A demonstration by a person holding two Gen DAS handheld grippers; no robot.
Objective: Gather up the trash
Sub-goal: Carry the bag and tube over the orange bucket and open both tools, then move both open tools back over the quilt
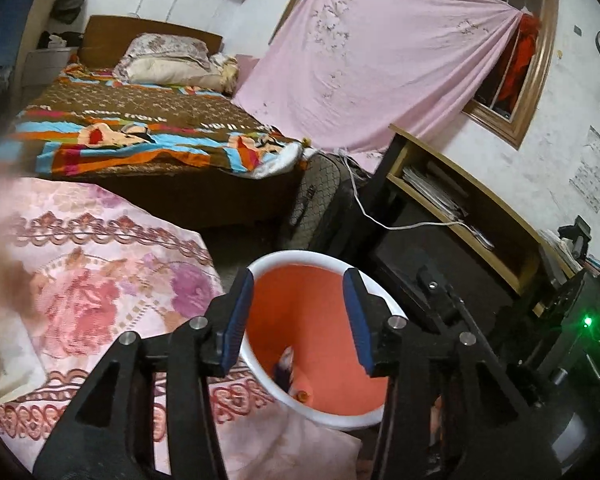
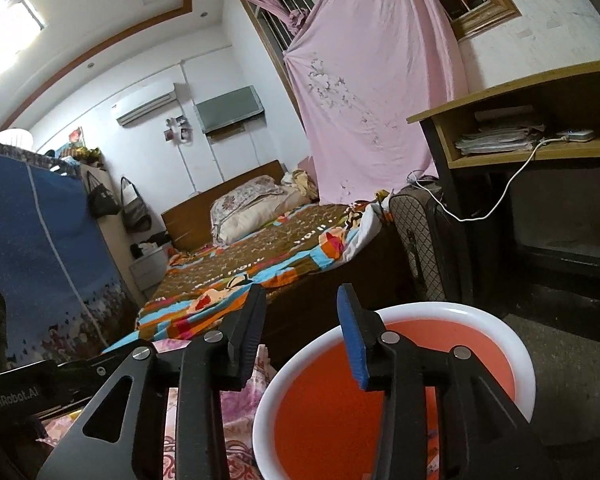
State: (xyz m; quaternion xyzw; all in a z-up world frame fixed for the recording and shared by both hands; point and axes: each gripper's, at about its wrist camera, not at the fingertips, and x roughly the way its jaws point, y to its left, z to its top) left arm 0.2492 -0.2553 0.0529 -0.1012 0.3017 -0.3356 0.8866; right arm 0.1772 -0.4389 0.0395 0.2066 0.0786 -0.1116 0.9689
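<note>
An orange bin with a white rim (image 1: 260,266) stands on the floor beside a pink floral bedspread (image 1: 100,280). My left gripper (image 1: 298,280) is open and empty right above the bin's mouth. A blurred piece of trash (image 1: 286,364) and a small orange object (image 1: 304,394) lie inside the bin. In the right wrist view the same bin (image 2: 460,314) sits below and to the right. My right gripper (image 2: 302,296) is open and empty over the bin's left rim.
A bed with a colourful blanket (image 1: 148,136) lies behind. A quilted suitcase (image 2: 416,240) and a wooden desk (image 2: 520,96) with papers and a white cable stand to the right. A pink sheet (image 1: 372,60) hangs over the window. A blue wardrobe (image 2: 40,260) is at left.
</note>
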